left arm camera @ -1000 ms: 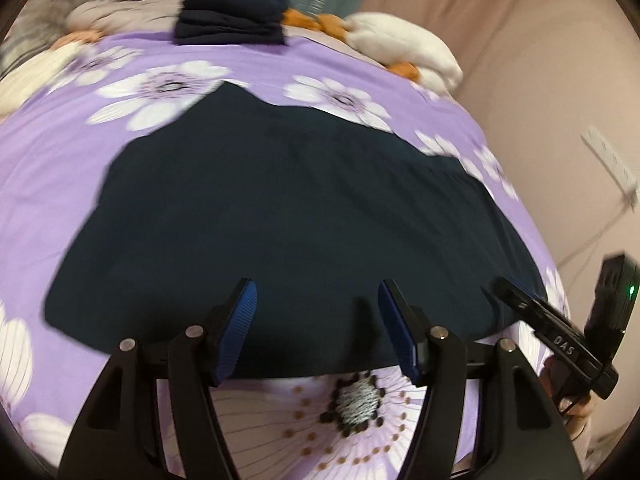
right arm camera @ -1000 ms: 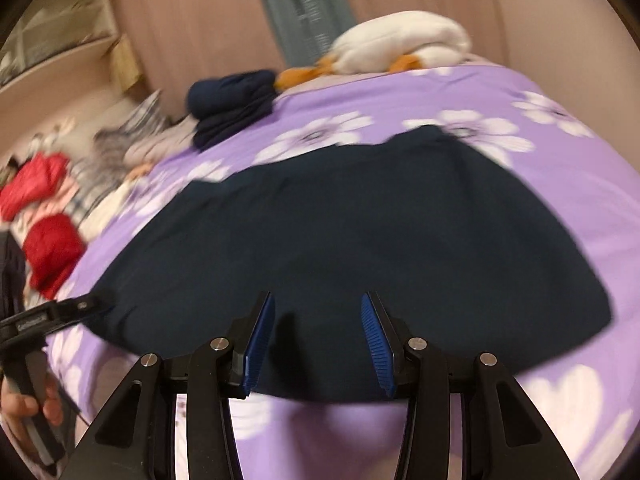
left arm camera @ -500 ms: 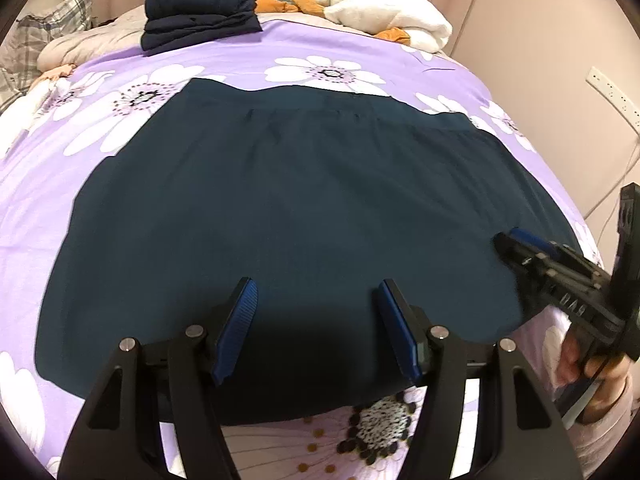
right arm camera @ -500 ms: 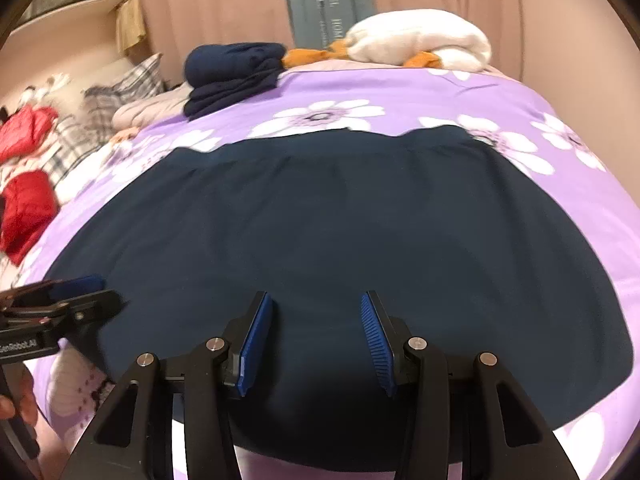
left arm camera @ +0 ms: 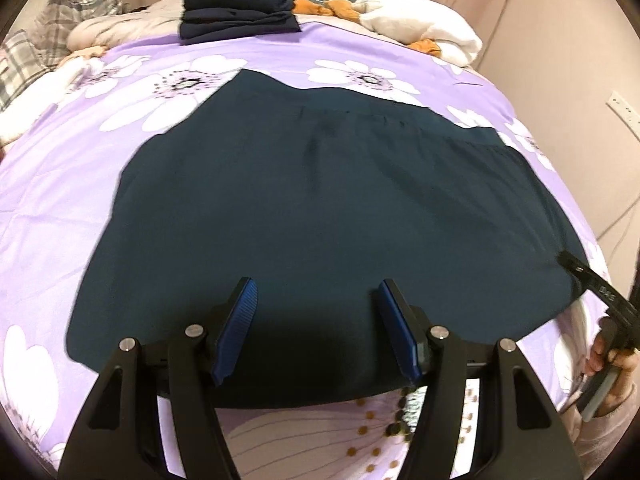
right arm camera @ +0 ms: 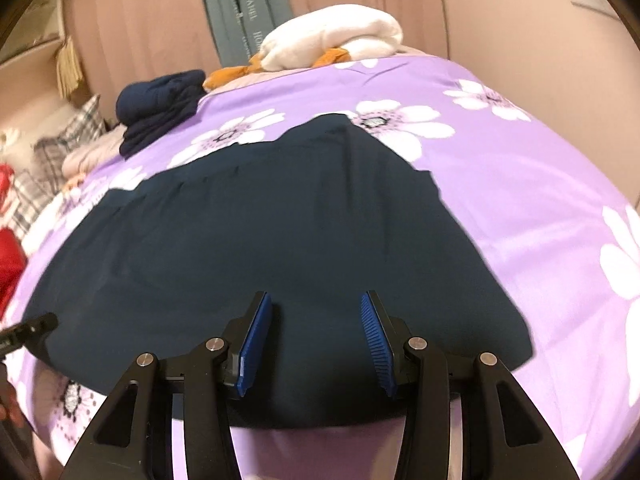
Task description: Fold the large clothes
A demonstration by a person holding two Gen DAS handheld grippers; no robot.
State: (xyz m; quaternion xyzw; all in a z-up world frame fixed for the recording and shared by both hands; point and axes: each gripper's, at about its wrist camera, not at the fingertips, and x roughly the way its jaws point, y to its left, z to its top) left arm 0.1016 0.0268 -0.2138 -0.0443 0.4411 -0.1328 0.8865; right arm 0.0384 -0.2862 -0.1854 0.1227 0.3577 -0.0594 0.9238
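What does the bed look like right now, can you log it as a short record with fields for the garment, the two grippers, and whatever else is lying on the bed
garment: dark navy garment spread flat on the purple floral bedspread
left gripper: fingers open above the garment's near edge, nothing held
right gripper: fingers open above the near edge, nothing held
far end: folded navy stack, white plush toy
fold: not yet begun
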